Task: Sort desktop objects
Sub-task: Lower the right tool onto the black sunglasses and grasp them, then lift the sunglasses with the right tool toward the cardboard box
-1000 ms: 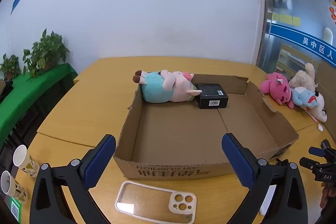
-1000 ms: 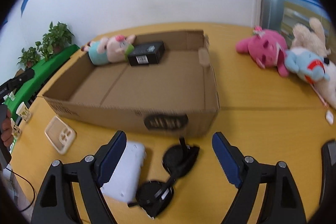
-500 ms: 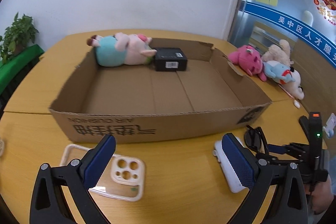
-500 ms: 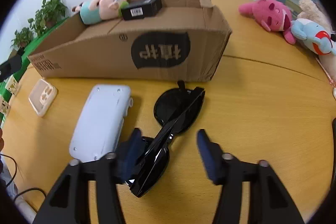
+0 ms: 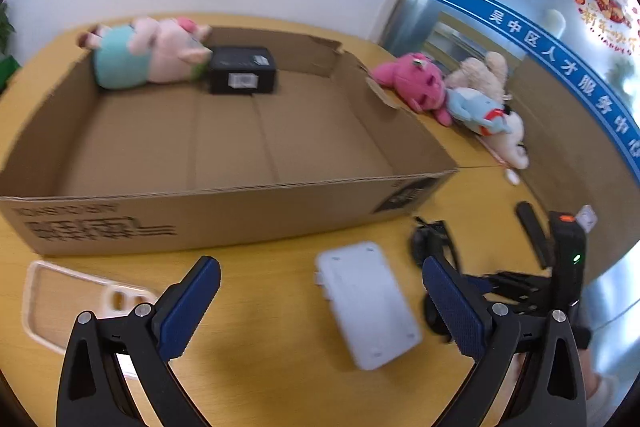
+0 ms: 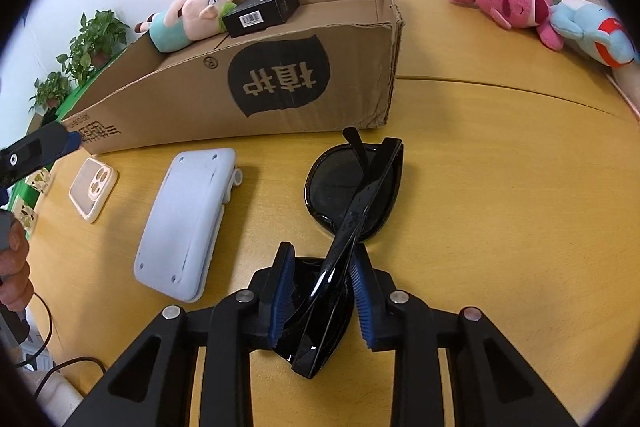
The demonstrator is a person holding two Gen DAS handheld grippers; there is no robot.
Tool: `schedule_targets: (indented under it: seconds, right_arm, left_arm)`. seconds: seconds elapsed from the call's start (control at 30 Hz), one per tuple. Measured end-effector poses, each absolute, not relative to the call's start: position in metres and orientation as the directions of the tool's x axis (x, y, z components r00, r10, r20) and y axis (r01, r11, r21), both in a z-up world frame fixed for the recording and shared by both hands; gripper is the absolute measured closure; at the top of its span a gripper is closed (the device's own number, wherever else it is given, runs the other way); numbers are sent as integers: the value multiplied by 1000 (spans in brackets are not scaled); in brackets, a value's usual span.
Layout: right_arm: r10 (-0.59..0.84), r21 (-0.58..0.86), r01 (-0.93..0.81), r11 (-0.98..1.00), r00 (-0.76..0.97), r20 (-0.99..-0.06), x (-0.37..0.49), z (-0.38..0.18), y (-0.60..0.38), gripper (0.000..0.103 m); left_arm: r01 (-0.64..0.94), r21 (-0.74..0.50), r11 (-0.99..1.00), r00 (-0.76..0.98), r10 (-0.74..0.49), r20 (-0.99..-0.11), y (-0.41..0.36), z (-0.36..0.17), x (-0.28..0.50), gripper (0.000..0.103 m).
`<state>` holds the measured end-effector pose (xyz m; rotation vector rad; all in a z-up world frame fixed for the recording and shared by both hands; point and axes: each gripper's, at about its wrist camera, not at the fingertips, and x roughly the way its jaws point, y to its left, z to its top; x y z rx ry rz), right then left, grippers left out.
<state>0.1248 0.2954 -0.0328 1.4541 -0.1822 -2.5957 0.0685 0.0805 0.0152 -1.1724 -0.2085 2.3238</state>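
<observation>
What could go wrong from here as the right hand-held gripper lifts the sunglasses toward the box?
1. The right hand-held gripper pinches the folded sunglasses near one end, at one lens and a crossing temple, so they may pivot or slip out when lifted.
2. Squeezing across the glossy lens could scratch or strain it.
3. The white device lies close beside the sunglasses, and the cardboard box wall stands just ahead; a low lift might clip either.
</observation>
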Motion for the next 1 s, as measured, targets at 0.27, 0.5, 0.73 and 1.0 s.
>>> schedule_targets:
  seconds: [0.27, 0.5, 0.73, 1.0]
  right_arm:
    - [-254, 217, 134, -967, -524, -813, 136, -33, 279, 76]
    - [-289, 260, 131, -957, -541, -790, 136, -31, 275, 91]
    - [-301, 278, 126, -952, -543, -784, 135, -35, 276, 92]
    - [-304, 289, 118, -950, -556, -774, 138, -34, 272, 92]
  left_arm:
    - [-452, -546, -705, -235, 685, -690, 147, -3, 45, 9]
    - [-472, -591, -655, -86, 701, -708, 196, -20, 47, 38]
    - [-449, -579, -681, -5, 650, -760, 211, -46, 44, 69]
    - [-431, -586, -686, 5, 648, -762, 206, -54, 45, 88]
